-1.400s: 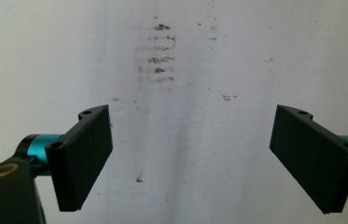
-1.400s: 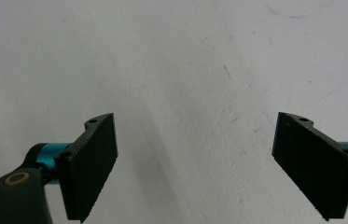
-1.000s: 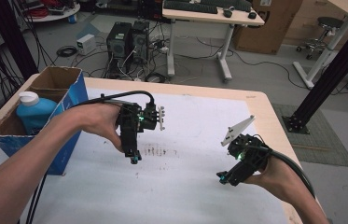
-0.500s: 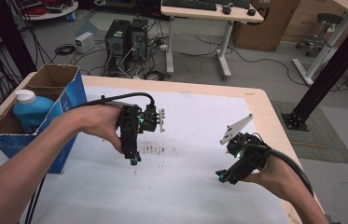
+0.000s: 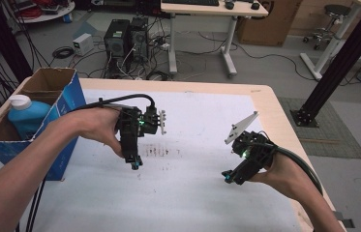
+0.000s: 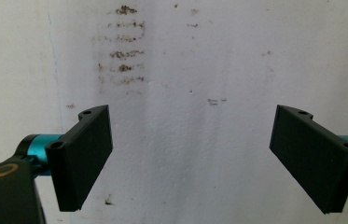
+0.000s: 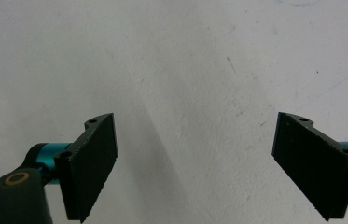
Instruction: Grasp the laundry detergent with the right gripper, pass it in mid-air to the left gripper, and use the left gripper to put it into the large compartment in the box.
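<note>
My left gripper (image 5: 134, 163) hangs over the middle of the white sheet (image 5: 192, 121), pointing down, just left of some brown smudges (image 5: 161, 152). In the left gripper view its jaws stand wide apart, so the left gripper (image 6: 192, 163) is open with only the smudged sheet (image 6: 185, 70) between them. My right gripper (image 5: 226, 178) is low over the sheet at the right, held by a hand. The right gripper (image 7: 195, 165) is open too, with bare white sheet (image 7: 185, 56) between its jaws.
A blue cardboard box (image 5: 67, 104) stands at the table's left edge with a blue bottle (image 5: 25, 118) with a white cap inside. The wooden table edge (image 5: 284, 121) runs along the right. Desks, computers and cables lie on the floor behind.
Both grippers have stayed nearly in place; the right one has shifted very slightly. Nothing was taken hold of or let go.
</note>
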`<state>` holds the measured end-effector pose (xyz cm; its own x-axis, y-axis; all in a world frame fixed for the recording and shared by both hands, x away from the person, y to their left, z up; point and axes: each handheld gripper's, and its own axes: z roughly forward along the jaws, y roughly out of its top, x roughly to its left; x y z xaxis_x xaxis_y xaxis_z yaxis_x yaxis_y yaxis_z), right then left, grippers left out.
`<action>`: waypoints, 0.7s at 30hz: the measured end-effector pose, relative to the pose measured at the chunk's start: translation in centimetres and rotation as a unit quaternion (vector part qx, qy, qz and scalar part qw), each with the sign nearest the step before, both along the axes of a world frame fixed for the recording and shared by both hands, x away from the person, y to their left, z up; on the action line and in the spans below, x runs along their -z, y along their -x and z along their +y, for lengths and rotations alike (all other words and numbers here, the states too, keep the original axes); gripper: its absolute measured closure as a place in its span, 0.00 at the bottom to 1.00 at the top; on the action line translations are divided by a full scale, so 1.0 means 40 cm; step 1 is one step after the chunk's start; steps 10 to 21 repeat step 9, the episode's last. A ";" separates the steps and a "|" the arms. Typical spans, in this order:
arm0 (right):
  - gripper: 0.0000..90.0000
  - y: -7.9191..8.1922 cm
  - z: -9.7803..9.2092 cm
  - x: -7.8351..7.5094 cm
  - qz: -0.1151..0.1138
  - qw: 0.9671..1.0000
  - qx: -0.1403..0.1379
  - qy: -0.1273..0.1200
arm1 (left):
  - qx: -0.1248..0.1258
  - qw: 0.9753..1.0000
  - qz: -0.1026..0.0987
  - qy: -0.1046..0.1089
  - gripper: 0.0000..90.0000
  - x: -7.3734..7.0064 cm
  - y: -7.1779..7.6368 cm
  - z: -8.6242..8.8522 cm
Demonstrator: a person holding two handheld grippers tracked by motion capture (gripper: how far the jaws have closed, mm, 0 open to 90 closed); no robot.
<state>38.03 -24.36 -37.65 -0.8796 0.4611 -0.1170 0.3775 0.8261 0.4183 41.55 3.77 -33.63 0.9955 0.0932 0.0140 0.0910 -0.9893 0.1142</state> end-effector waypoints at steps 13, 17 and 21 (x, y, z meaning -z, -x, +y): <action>0.15 0.001 0.002 0.000 0.003 1.000 0.003 0.003 | -0.002 1.000 -0.003 0.005 0.15 -0.002 0.003 0.003; 0.15 0.001 0.002 0.000 0.003 1.000 0.003 0.003 | -0.002 1.000 -0.003 0.005 0.15 -0.002 0.003 0.003; 0.15 0.001 0.002 0.000 0.003 1.000 0.003 0.003 | -0.002 1.000 -0.003 0.005 0.15 -0.002 0.003 0.003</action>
